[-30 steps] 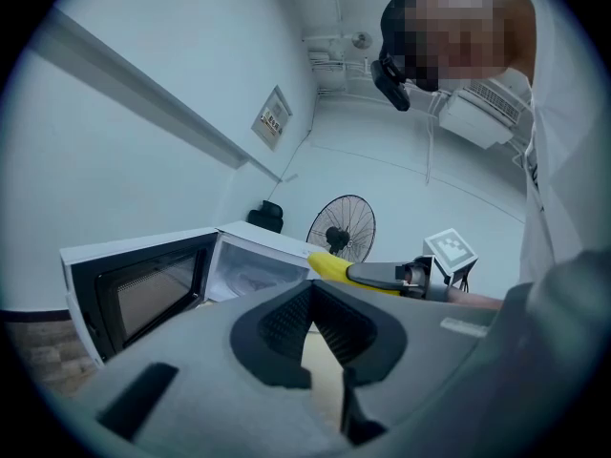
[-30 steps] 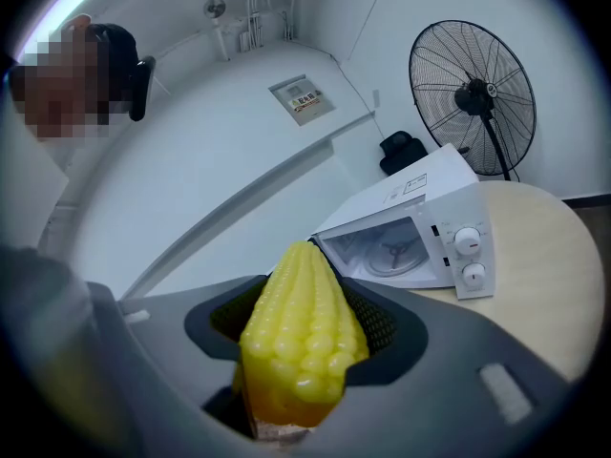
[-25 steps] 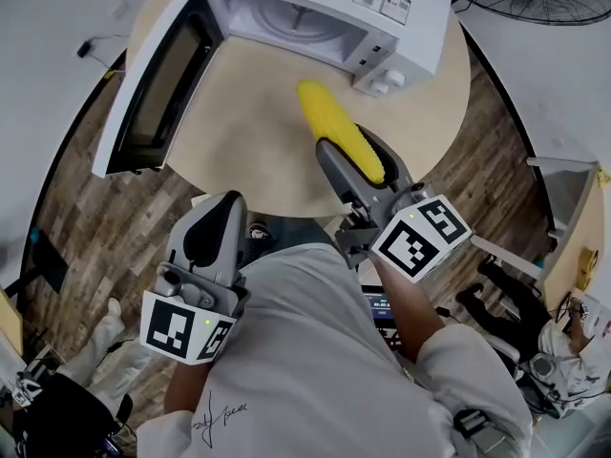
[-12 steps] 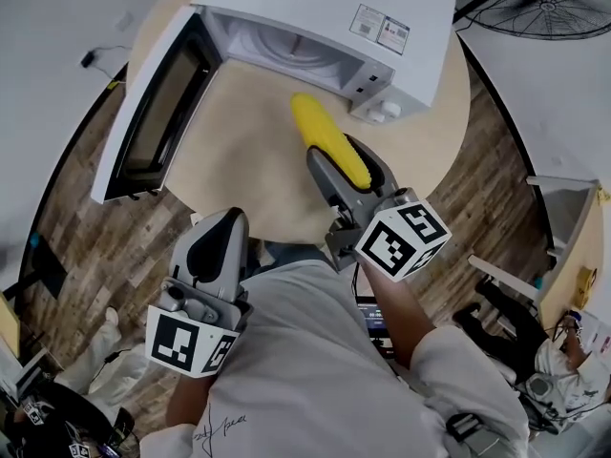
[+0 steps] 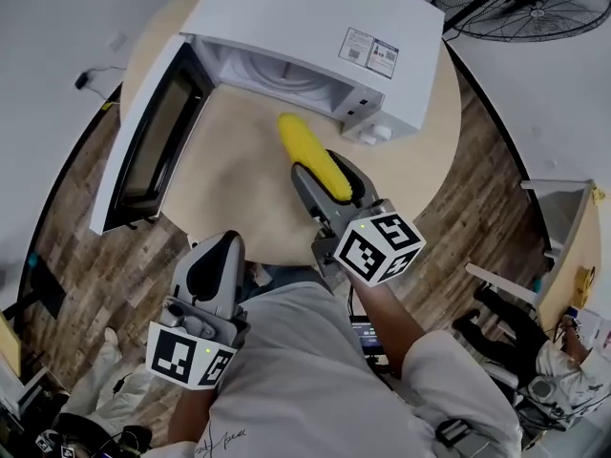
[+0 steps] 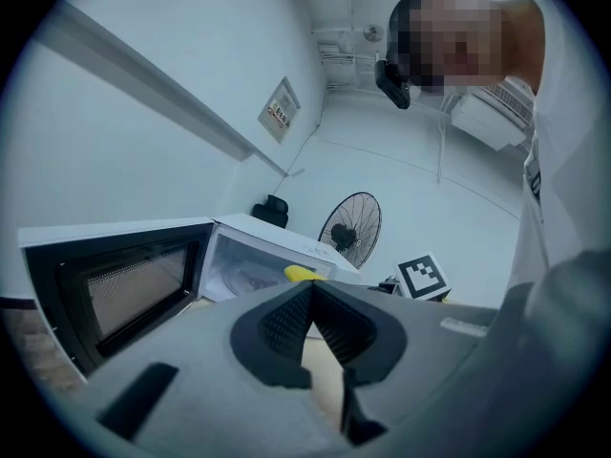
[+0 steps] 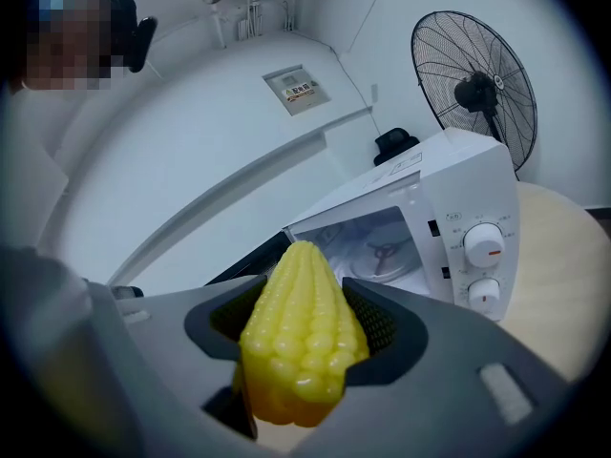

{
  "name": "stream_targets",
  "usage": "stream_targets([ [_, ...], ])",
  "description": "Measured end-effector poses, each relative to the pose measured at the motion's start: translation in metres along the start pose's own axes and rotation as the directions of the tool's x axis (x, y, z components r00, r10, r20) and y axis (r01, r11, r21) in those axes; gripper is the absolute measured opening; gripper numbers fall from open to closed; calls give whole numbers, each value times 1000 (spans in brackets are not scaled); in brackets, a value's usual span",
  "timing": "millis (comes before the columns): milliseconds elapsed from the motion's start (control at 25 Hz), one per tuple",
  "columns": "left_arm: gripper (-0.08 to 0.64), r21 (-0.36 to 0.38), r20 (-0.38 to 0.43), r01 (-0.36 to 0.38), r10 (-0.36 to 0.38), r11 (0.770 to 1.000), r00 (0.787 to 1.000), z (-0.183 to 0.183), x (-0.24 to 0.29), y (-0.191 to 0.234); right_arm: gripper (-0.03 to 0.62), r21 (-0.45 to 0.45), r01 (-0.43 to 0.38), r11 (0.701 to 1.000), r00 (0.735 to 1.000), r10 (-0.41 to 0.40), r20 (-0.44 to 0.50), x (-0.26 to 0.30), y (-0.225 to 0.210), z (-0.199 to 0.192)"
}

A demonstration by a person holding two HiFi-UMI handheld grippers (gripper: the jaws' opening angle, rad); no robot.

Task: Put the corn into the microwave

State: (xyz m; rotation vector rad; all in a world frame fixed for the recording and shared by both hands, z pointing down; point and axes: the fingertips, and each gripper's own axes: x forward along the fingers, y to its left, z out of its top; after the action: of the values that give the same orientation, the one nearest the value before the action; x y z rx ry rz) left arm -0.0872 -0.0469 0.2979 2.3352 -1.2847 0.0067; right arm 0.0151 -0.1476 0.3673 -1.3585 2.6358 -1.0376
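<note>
Corn cob: held by its near end between the jaws of the right gripper. The free tip is directed far and slightly left. In the right gripper view the cob fills the gap and both pads are pressed against its sides, so the jaws are noted as closed on the corn at a wide setting.

Key relation: the cob's long axis runs along the gripper's own line, out of the jaws and toward the open front of the microwave. The tip is recorded over the table, just short of the cavity mouth and not yet inside it. In the right gripper view the cavity and its turntable are seen straight ahead, a little right of the tip. A lengthwise entry, tip first, is judged feasible, with a slight correction to the right.

Door: swung fully open to the left and well apart from the cob. The knobs on the control panel are close to the cob's right side. That side is judged the tighter one.

Left gripper: held back at the near edge of the table, well apart from corn and microwave. In the left gripper view its jaws are seen brought together at the tips with nothing between them. The right hand is clearly the nearer one, and the insertion is judged to be its job alone.
</note>
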Motion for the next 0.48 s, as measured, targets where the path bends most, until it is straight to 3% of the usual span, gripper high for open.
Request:
stream_targets([
  [160, -9, -9, -29, 32, -32, 999, 999, -7, 3, -7, 261, -10, 6, 1000, 1000, -7, -16, 11, -2, -12],
  [480, -9, -15, -34, 0, 0, 1000, 999, -10, -4, 2, 261, -27, 47, 999, 999, -47, 3, 35, -14, -17],
])
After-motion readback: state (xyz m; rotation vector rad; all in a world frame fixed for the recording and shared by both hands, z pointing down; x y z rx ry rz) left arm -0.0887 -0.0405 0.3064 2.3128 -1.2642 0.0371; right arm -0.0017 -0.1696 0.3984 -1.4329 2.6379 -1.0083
